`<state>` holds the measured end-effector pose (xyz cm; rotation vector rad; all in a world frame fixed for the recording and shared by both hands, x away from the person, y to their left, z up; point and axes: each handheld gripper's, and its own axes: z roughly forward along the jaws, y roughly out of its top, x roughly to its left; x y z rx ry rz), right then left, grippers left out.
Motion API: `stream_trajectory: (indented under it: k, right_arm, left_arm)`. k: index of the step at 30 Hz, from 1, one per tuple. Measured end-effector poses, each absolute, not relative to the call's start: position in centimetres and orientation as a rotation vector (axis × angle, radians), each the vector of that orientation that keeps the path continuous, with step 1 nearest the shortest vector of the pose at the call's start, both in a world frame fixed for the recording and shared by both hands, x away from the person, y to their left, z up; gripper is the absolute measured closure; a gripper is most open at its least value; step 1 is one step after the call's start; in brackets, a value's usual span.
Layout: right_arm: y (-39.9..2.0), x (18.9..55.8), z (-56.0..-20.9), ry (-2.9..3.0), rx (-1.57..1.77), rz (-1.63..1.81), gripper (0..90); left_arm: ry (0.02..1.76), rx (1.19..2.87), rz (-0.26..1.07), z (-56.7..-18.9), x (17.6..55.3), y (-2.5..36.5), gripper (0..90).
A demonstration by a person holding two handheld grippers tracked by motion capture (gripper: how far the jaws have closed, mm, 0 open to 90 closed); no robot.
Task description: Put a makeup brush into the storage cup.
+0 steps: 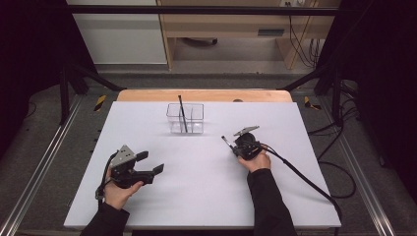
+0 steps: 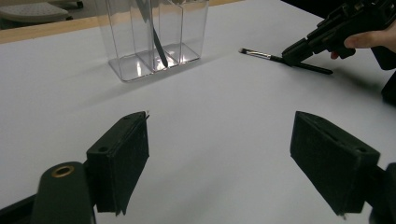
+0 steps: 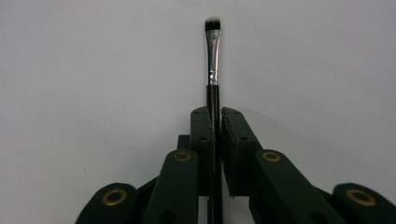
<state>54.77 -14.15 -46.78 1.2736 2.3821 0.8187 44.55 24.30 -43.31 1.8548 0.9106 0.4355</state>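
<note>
A thin black makeup brush [image 3: 213, 60] with a silver ferrule lies on the white table, and my right gripper [image 3: 215, 121] is shut on its black handle, bristle tip pointing away from the jaws. From above, the brush [image 1: 227, 142] sticks out to the upper left of the right gripper [image 1: 237, 149]. The left gripper view has the same brush [image 2: 261, 55] at the far right. My left gripper [image 1: 150, 162] rests open at the table's left with nothing between its pads [image 2: 123, 154]. A clear divided holder [image 1: 185, 118] stands at the back middle with a dark stick [image 1: 182, 113] in it.
The white table top [image 1: 196, 196] spreads between the two hands. A wooden strip [image 1: 204, 95] borders its far edge. The right gripper's cable [image 1: 305, 179] trails off to the right front. Metal rails run along both sides of the table.
</note>
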Motion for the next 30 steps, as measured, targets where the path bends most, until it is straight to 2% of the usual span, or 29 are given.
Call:
stream_trajectory:
  k: [4, 6, 15, 23, 30]
  right_arm:
    - [-14.2, 54.8, -46.7, 2.383, 1.292, 0.822, 83.4]
    - [-14.2, 54.8, -46.7, 2.391, 1.298, 0.829, 76.9]
    - [-14.3, 55.3, -45.1, 2.473, 1.254, 0.753, 66.7]
    - [-13.6, 55.9, -44.5, 2.571, 1.236, 0.627, 67.1]
    - [-13.5, 56.2, -45.0, 2.626, 1.251, 0.516, 72.3]
  left_arm:
    - [0.910, 1.855, 0.435, -43.3, 44.5, 24.3, 18.4]
    - [0.909, 1.854, 0.436, -43.2, 44.5, 24.4, 18.5]
    - [0.910, 1.860, 0.430, -43.2, 44.6, 24.5, 18.2]
    - [0.910, 1.867, 0.420, -43.3, 44.7, 24.4, 18.2]
    - [0.911, 1.872, 0.417, -43.3, 44.7, 24.5, 18.2]
